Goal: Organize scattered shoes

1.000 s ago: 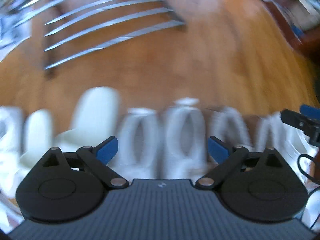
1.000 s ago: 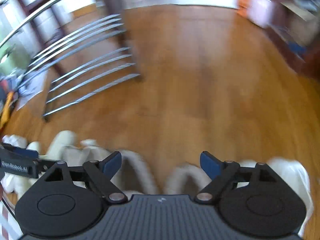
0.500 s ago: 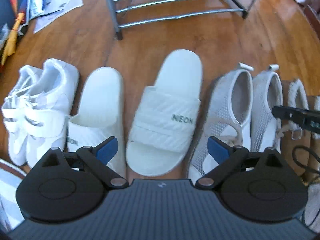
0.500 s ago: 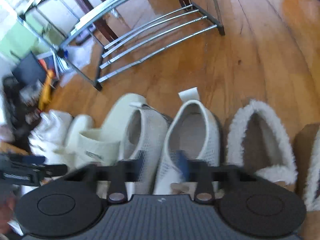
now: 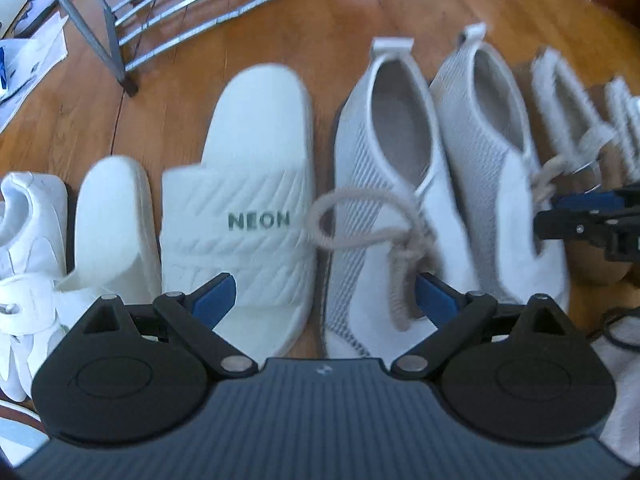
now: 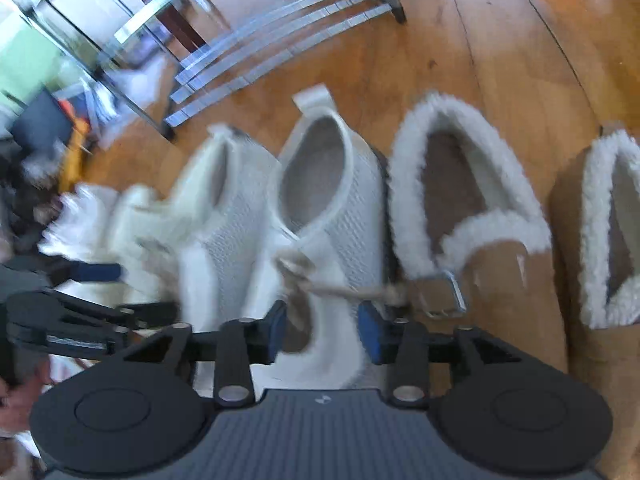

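Shoes lie in a row on the wood floor. In the left wrist view: white strap sneakers [image 5: 28, 240], two white slides, one marked NEON [image 5: 248, 208], and two grey-white mesh sneakers [image 5: 384, 184] [image 5: 492, 160]. My left gripper [image 5: 324, 300] is open, low over the NEON slide and the left mesh sneaker's toe. In the right wrist view my right gripper [image 6: 322, 334] is partly closed around the toe of the right mesh sneaker [image 6: 324, 200]; contact is unclear. Its tip shows in the left wrist view [image 5: 580, 216].
Two tan fleece-lined slippers [image 6: 472, 216] [image 6: 608, 232] lie right of the sneakers. A metal shoe rack [image 5: 168, 12] stands behind the row, also in the right wrist view [image 6: 260, 56]. Papers and clutter [image 6: 60, 132] lie far left.
Both grippers have dropped closer to the shoes. The right gripper's jaws have narrowed from wide open to around the mesh sneaker's toe. The left gripper shifted right, staying open.
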